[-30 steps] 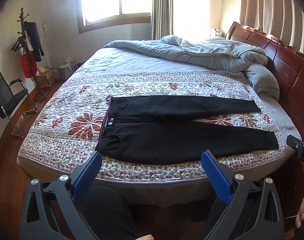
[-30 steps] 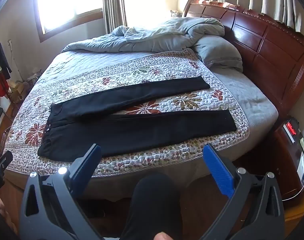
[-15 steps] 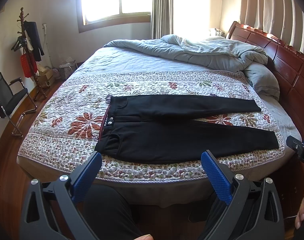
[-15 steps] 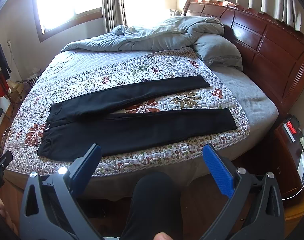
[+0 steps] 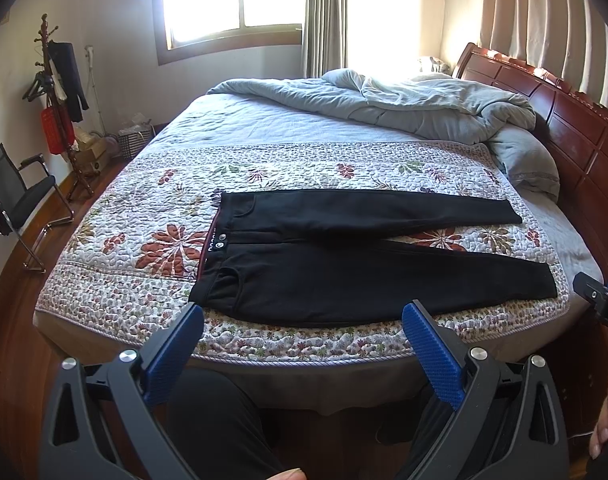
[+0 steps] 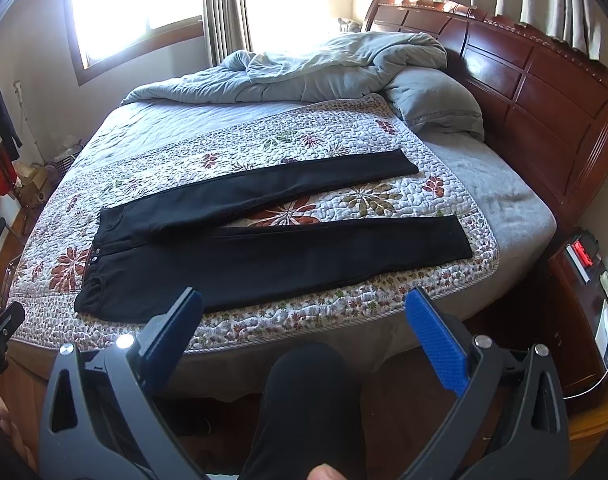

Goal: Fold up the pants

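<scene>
pants (image 5: pixel 343 264): black, spread flat on the flowered quilt (image 5: pixel 144 280) near the bed's front edge, waist to the left, legs running right and spread apart
left gripper (image 5: pixel 302 330): jaws wide apart, holding nothing, hanging short of the bed, not touching the pants
right gripper (image 6: pixel 304 316): jaws wide apart, holding nothing, off the bed's front edge
duvet (image 5: pixel 383 104): grey, bunched at the far side by the headboard (image 6: pixel 523 80)

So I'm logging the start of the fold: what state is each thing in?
Pants: unfolded, flat on the quilt, legs spread apart.
Left claw: open, empty, short of the bed.
Right claw: open, empty, short of the bed.
Duvet: bunched at the bed's far side.
</scene>
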The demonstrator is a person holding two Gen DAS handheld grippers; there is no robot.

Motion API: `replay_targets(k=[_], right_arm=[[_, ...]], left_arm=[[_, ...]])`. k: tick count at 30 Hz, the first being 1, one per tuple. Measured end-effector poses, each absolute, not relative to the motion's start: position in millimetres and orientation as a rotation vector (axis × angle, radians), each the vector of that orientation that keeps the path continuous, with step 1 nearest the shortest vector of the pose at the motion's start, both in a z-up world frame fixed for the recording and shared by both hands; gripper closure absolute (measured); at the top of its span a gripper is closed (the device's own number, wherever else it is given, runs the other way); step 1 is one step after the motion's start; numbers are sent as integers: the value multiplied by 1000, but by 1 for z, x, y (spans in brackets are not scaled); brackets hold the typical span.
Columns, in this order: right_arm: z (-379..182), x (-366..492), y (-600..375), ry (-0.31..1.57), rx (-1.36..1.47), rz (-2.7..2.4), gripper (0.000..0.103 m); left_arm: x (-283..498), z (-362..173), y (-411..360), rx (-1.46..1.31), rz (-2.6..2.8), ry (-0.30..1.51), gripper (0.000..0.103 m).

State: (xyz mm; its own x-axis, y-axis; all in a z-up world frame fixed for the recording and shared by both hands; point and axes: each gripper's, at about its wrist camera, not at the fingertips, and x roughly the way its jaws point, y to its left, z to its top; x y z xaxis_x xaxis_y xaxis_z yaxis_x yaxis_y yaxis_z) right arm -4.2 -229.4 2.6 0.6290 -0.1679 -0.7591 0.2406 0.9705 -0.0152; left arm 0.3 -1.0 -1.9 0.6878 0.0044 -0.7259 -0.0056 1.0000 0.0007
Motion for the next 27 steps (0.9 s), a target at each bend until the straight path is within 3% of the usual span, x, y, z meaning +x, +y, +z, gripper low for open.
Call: replay_targets(k=[27], right_arm=[[3,-3,-227,862,86,-232,2]], left_arm=[[-1,-1,3,-5,5,808,4]])
